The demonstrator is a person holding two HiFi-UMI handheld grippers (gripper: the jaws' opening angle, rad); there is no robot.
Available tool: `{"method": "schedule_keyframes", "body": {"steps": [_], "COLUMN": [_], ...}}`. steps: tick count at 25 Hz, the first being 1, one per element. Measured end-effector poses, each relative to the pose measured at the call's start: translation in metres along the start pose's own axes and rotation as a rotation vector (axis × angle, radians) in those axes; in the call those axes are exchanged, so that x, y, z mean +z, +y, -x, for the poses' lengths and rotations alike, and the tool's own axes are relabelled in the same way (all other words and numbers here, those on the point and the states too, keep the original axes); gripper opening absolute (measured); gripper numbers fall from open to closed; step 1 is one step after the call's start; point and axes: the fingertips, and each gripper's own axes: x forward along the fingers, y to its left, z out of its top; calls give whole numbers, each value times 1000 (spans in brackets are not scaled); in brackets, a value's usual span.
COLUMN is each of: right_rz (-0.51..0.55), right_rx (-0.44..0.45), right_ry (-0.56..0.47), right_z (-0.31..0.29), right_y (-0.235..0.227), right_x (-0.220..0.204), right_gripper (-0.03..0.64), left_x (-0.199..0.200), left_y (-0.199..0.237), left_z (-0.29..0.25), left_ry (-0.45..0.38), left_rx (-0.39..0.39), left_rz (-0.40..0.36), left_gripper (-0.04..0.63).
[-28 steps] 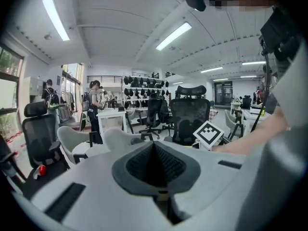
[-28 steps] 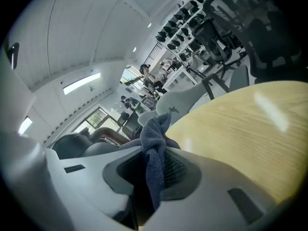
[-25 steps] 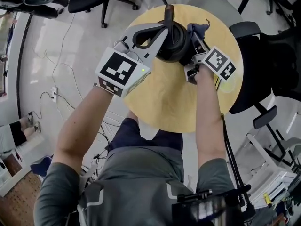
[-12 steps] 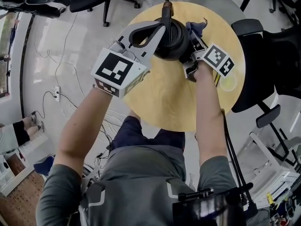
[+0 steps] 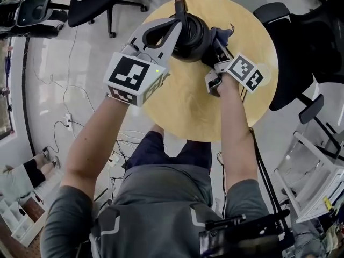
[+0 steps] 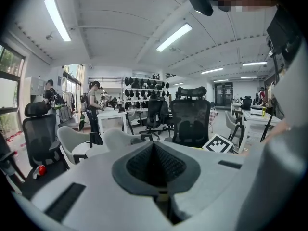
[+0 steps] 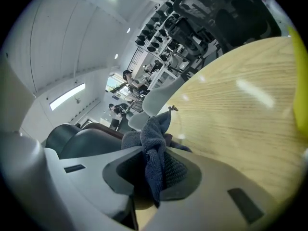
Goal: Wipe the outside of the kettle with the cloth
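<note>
Office floor with swivel chairs (image 5: 99, 1) all round, and we're leaning over a round wooden table (image 5: 188, 109) with the black kettle (image 5: 194, 35) sitting near its far edge. Our left gripper (image 5: 177, 30) is up by the kettle's handle (image 5: 181, 9), jaws fully together. Its own view shows nothing poking out between the pads, so we'd guess it's just bracing the kettle, though we can't tell whether it's actually pinching anything. Our right gripper (image 5: 214, 55) has its jaws clamped on a dark blue-grey cloth (image 5: 223, 35), with a bunched fold sticking out past the tips. From above, the cloth sits right at the kettle's right flank. In the right gripper view the kettle's dark rounded wall is just left of the cloth, touching or nearly so.

So we reckon we're mid-wipe, working the right side of the body. The next move probably wants the cloth pressed firmly onto the wall and dragged around the curve, with the left steadying the kettle so it doesn't slide or tip. The front and left side look like they'd need the kettle turned.
</note>
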Motion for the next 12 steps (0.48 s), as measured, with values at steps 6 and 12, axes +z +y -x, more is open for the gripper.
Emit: {"method": "schedule_keyframes", "body": {"steps": [6, 12], "right_rz": [-5, -16], "right_rx": [-42, -66], "right_ry": [-40, -81], "right_z": [21, 30], "right_y": [-2, -2], "right_x": [-20, -47], "right_gripper": [92, 92], "left_x": [-2, -9], "left_y": [-1, 1], "left_z": [0, 2], "left_ry": [-13, -13], "left_rx": [-36, -95], "left_rz": [-9, -37], "left_gripper": [8, 8]}}
